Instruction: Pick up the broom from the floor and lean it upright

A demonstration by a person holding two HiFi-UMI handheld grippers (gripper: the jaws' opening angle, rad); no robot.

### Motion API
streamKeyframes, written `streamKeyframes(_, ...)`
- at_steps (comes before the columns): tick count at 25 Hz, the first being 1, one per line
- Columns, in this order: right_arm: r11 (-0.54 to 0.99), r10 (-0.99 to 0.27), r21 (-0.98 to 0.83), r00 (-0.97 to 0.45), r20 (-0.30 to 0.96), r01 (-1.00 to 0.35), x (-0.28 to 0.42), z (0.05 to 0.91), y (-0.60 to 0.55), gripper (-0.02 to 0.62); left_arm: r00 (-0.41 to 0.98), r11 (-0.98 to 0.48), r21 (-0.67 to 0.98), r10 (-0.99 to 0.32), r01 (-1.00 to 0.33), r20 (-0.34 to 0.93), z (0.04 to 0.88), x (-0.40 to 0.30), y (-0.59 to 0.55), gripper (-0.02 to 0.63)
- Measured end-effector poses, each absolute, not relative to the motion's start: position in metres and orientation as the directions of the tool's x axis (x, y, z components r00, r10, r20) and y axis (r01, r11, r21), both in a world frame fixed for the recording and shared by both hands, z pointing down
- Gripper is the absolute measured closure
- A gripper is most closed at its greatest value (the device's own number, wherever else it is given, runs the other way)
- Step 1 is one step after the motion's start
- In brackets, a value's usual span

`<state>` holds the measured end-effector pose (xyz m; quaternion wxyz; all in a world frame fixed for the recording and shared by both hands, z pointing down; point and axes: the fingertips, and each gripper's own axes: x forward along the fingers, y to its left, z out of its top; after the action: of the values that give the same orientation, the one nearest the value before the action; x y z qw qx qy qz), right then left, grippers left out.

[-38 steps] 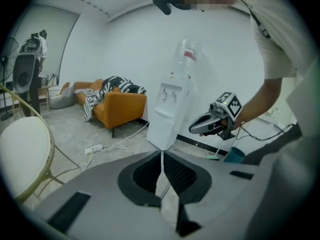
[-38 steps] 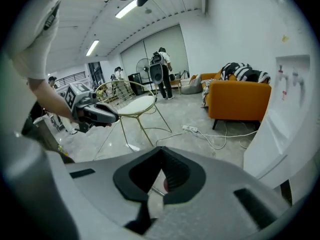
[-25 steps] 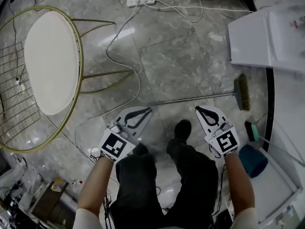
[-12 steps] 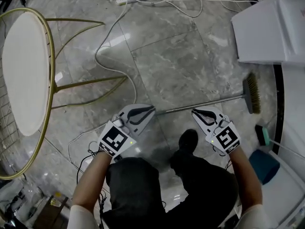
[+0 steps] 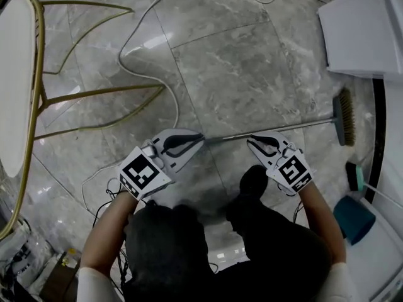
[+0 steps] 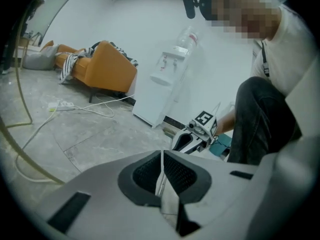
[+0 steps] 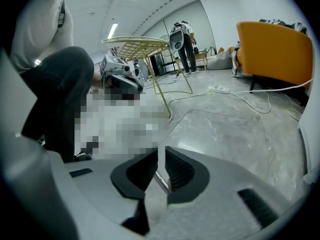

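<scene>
Overhead, two low views; shared broom (image 5: pixel 277 129)

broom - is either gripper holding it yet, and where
No, the broom lies unheld on the floor. The right gripper has its jaws, just opening, astride the metal handle, not clamping it.

Both claws have sunk toward the floor and moved up to 12 o'clock. The left claw (image 5: pixel 199 138) is now at the free end of the broom handle (image 5: pixel 302 126) and the right claw (image 5: pixel 253 141) is over it, where before both hung short of it. The right claw's jaws have just been opening, with the handle between them. The person has bent lower, so in the head view the gold stool (image 5: pixel 14 80) has slid to the 9 o'clock edge.
</scene>
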<state>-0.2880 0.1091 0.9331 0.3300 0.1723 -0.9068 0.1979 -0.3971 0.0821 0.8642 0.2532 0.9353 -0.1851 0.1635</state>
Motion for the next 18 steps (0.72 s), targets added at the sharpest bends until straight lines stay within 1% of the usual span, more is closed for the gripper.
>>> streamKeyframes(8, 0.892, -0.09, -0.259, -0.707, 0.701, -0.37, -0.297, 0.984, 0.136, 0.521, 0.851, -0.791, 0.403, -0.266, -0.461, 0.452, 0.885, -0.412, 0.103, 0.589)
streamKeyframes(14, 0.906, -0.033, -0.269, -0.689, 0.724, -0.326, -0.305, 1.011, 0.144, 0.5, 0.842, -0.796, 0.401, -0.235, -0.454, 0.486, 0.896, -0.412, 0.121, 0.589)
streamKeyframes(18, 0.926, 0.002, -0.248, -0.655, 0.756, -0.284, -0.309, 1.032, 0.148, 0.483, 0.848, -0.799, 0.408, -0.224, -0.442, 0.481, 0.898, -0.407, 0.126, 0.589)
